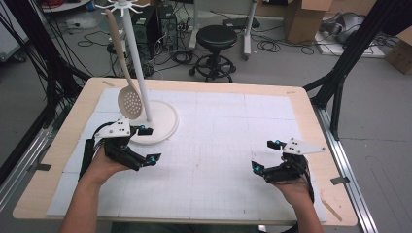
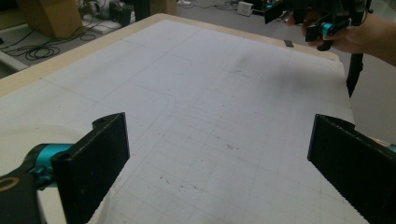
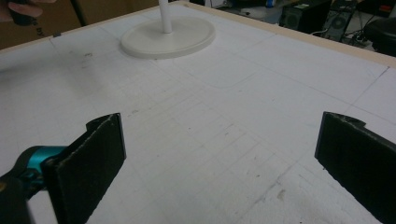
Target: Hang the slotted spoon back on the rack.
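Both wide open, empty: left gripper (image 1: 149, 144) lower left beside stand (image 1: 158, 127); right gripper (image 1: 266, 156) lower right.

Even, fairly bright overhead light falls on the white mat (image 1: 218, 141), with no glare and only soft, faint shadows near the stand's base (image 1: 163, 124). The high view is slightly soft; both gripper views blur the near jaws and far background.

Beige slotted spoon (image 1: 127, 92) hanging from white stand (image 1: 141, 73), bowl down, near base.
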